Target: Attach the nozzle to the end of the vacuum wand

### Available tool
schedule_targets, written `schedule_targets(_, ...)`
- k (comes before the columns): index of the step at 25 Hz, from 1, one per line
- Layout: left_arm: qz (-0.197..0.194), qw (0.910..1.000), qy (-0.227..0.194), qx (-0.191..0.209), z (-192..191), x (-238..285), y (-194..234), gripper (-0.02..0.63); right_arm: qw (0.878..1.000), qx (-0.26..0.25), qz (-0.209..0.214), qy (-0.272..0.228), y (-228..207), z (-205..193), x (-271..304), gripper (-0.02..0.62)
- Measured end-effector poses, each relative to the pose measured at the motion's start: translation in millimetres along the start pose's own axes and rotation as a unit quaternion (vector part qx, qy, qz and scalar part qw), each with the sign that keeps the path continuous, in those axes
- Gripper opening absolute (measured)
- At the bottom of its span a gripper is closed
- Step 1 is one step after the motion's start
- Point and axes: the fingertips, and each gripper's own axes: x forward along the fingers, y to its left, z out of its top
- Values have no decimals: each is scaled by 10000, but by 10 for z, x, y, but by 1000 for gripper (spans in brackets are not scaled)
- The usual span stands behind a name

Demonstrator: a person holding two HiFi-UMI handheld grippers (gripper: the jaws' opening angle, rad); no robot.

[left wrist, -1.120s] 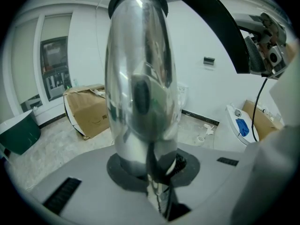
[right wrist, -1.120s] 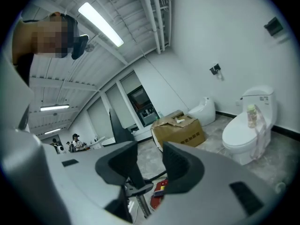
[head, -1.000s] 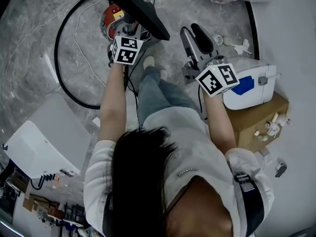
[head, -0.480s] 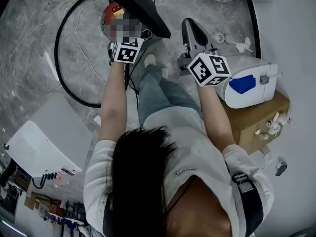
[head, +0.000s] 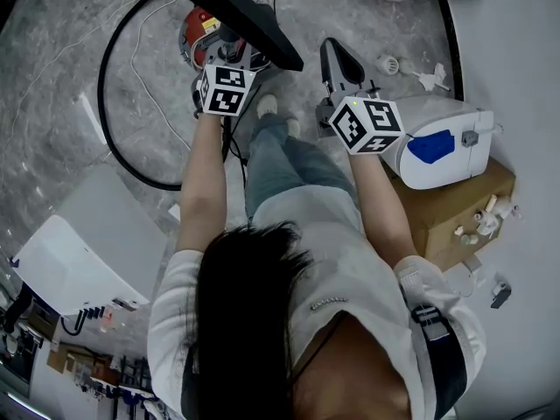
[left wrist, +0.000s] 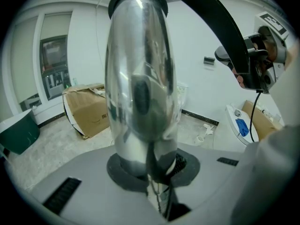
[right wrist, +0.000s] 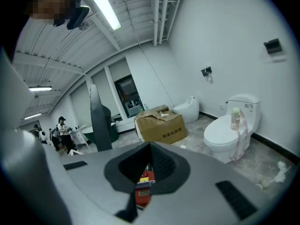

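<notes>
Head view: person seen from above on a grey marbled floor. Left gripper (head: 226, 84) is beside a red vacuum body (head: 199, 31); the black upper bend of the vacuum wand (head: 245, 16) slants over it, and a black hose (head: 107, 86) loops away to the left. Right gripper (head: 339, 68) is well apart from the wand, near a white appliance with a blue patch (head: 455, 160) on a cardboard box (head: 464, 213). Left gripper view: left gripper (left wrist: 150, 172) is clamped on the chrome tube of the vacuum wand (left wrist: 140, 78), which stands upright. Right gripper view: right gripper (right wrist: 149, 172), jaws just closing, now meet with nothing between; red vacuum body (right wrist: 143, 189) shows through the gap; toilet (right wrist: 234, 125) beyond.
</notes>
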Motion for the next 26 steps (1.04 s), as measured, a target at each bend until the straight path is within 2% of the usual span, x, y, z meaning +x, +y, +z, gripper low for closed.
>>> schedule_targets(26, 7, 10000, -1, 44, -33, 8, -5, 52, 9984, -398, 98, 393, 96, -235, -4, 14)
